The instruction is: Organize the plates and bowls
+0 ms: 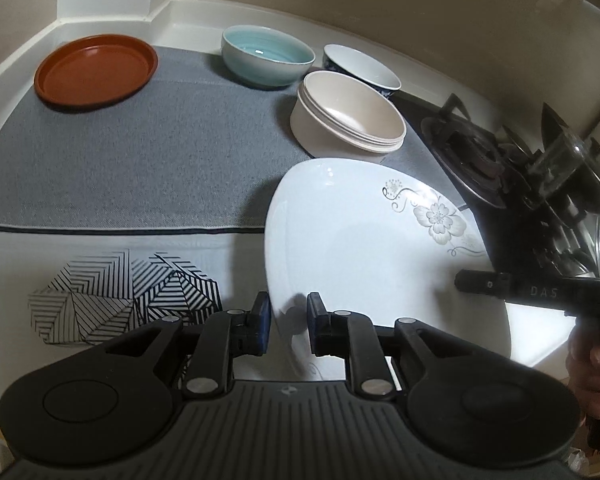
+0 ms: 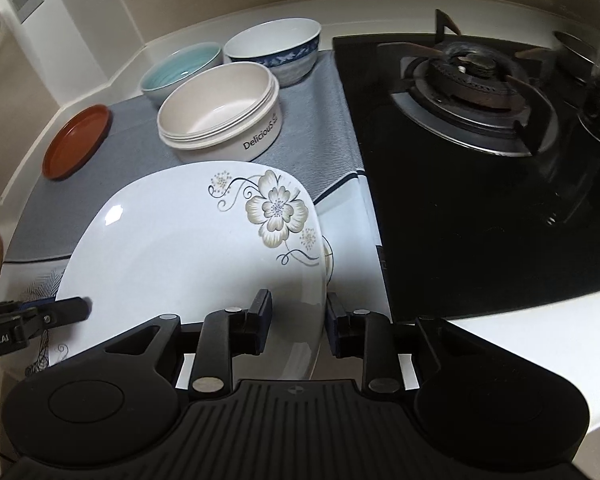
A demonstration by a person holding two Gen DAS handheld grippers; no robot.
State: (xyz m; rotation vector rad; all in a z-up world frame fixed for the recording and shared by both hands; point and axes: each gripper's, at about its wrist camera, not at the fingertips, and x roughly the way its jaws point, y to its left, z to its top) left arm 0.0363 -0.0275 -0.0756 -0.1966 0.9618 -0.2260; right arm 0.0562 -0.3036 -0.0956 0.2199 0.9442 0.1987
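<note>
A white square plate with a flower print [image 1: 360, 240] [image 2: 188, 248] lies at the counter's front, partly on the grey mat [image 1: 140, 160]. My left gripper [image 1: 288, 316] straddles its left rim, jaws apart and not pressing. My right gripper [image 2: 298, 316] straddles the right rim the same way, with a clear gap to the pads. On the mat behind stand a beige bowl marked "Delicious" [image 1: 352, 116] [image 2: 220, 108], a teal bowl [image 1: 268, 56] [image 2: 180, 68] and a blue-patterned bowl [image 1: 360, 66] [image 2: 272, 44]. A brown plate [image 1: 96, 72] [image 2: 78, 142] lies at the far left.
A black gas hob with a burner [image 2: 468, 72] fills the right side, close to the plate's right edge. A glass jar [image 1: 560, 160] stands beyond it. The wall and a raised white ledge [image 1: 188, 4] bound the back. A hand [image 1: 592, 364] holds the right gripper.
</note>
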